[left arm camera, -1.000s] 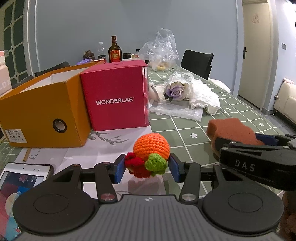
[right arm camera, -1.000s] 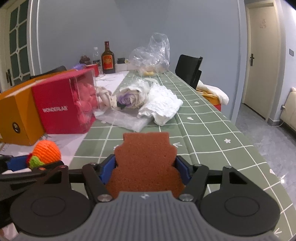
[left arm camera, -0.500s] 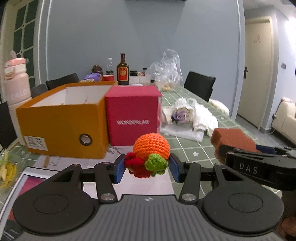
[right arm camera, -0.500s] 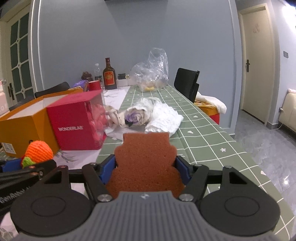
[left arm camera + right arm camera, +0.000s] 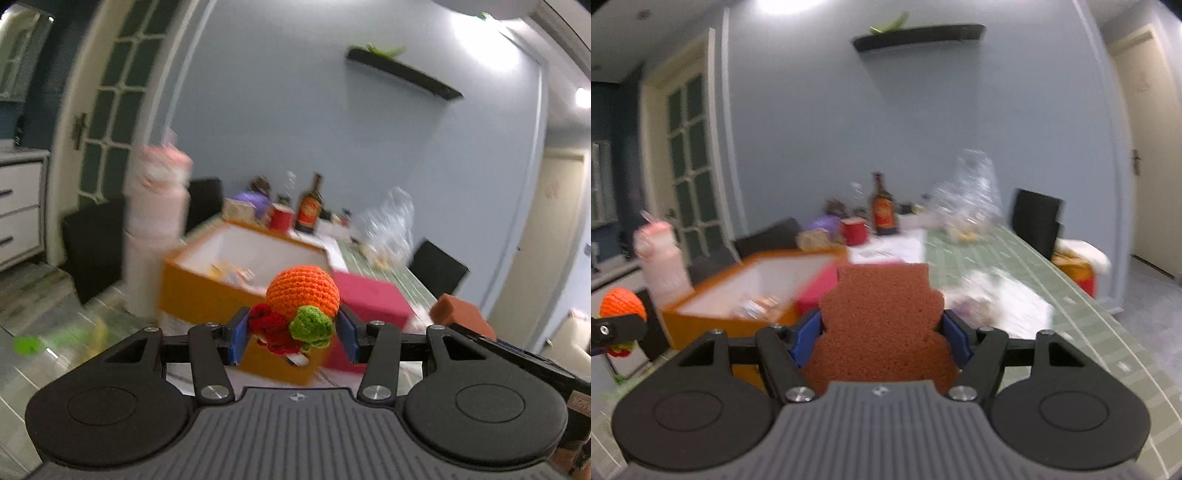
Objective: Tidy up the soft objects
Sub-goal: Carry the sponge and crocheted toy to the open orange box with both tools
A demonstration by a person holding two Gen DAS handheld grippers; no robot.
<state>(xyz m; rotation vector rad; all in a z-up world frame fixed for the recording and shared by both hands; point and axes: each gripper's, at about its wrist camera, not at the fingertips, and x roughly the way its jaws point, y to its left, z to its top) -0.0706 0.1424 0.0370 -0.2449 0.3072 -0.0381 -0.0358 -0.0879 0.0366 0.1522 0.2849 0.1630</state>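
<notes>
Both grippers have risen above the orange box [image 5: 207, 291] rim, left gripper [image 5: 291, 334] pinching the crochet orange [image 5: 303, 291], right gripper [image 5: 879, 332] clamping the brown sponge [image 5: 882, 325], well apart.

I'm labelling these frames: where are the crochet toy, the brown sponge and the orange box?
crochet toy [image 5: 303, 293], left wrist view, on its orange ball.
brown sponge [image 5: 882, 325], right wrist view, on its middle.
orange box [image 5: 199, 295], left wrist view, on its front wall.
</notes>
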